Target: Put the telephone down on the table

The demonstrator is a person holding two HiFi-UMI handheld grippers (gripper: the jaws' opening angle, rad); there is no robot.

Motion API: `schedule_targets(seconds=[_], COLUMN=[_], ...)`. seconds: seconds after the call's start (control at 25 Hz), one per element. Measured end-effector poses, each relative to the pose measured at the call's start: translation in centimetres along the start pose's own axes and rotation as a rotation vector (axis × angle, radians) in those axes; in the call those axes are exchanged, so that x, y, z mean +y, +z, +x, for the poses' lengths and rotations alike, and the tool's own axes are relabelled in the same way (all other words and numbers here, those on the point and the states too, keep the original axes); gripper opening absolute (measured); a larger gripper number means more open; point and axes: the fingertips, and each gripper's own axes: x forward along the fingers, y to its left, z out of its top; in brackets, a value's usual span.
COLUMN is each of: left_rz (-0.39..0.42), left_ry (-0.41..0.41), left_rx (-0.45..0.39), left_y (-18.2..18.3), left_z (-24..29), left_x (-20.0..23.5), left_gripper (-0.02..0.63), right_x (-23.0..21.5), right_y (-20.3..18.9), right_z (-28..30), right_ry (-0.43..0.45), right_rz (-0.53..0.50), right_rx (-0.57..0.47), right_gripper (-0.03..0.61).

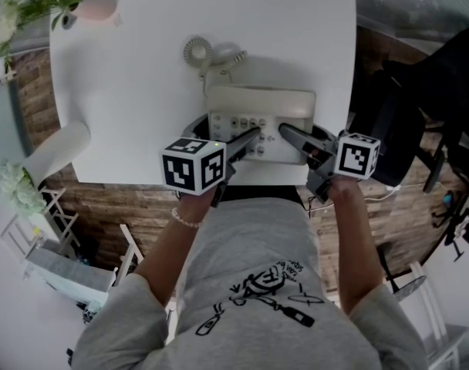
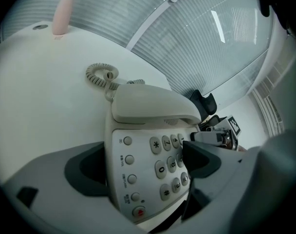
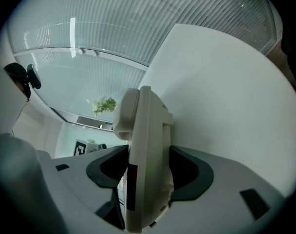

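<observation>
Telephone [image 1: 261, 102] flat at the near edge of the white bench [image 1: 126, 75], handset cradled, coiled cord [image 1: 197, 50] toward the bench's middle. Straddles the keypad side with the left tool [image 2: 138, 160], jaws spread wide and pressing on nothing. Pinches the opposite side, also at the bench's near edge, with the right tool [image 3: 148, 155], pads closed against both faces.

White tbl [image 1: 134, 83]: phone [image 1: 259, 108], vase [image 1: 96, 8].
</observation>
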Motion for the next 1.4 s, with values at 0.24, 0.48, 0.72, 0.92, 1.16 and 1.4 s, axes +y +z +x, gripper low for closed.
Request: schedule_targets(seconds=[0.24,0.48,0.72,0.92,1.16,1.4], left_rz=[-0.007,-0.014,-0.018,-0.015,-0.023,-0.013], left_ry=[0.030,0.046,0.072,0.085,0.105,0.142], left_rx=[0.009,0.021,0.040,0.047,0.056,0.065], left_y=[-0.2,-0.3,-0.6,-0.6,-0.6,-0.7], left_z=[-0.2,-0.4,-0.3,-0.3,-0.2,-0.1], left_x=[0.1,0.6,0.8,0.9,0.9,1.3], left_gripper=[0.462,0.465,0.468,0.468,0.468,0.468], right_x=[0.0,0.1,-0.1,-0.2,-0.4,-0.8], right_y=[0.0,-0.2,-0.4,-0.4,-0.3,-0.4], right_z=[0.0,0.3,0.3,0.4,0.3,0.4], right_ry=[-0.011,-0.020,-0.045,-0.059,-0.077,-0.121], right_rz=[-0.007,-0.001,-0.001,-0.007,0.001,-0.015], right_rx=[0.011,0.010,0.013,0.014,0.006,0.020], right_gripper=[0.275,0.275,0.275,0.275,0.278,0.278])
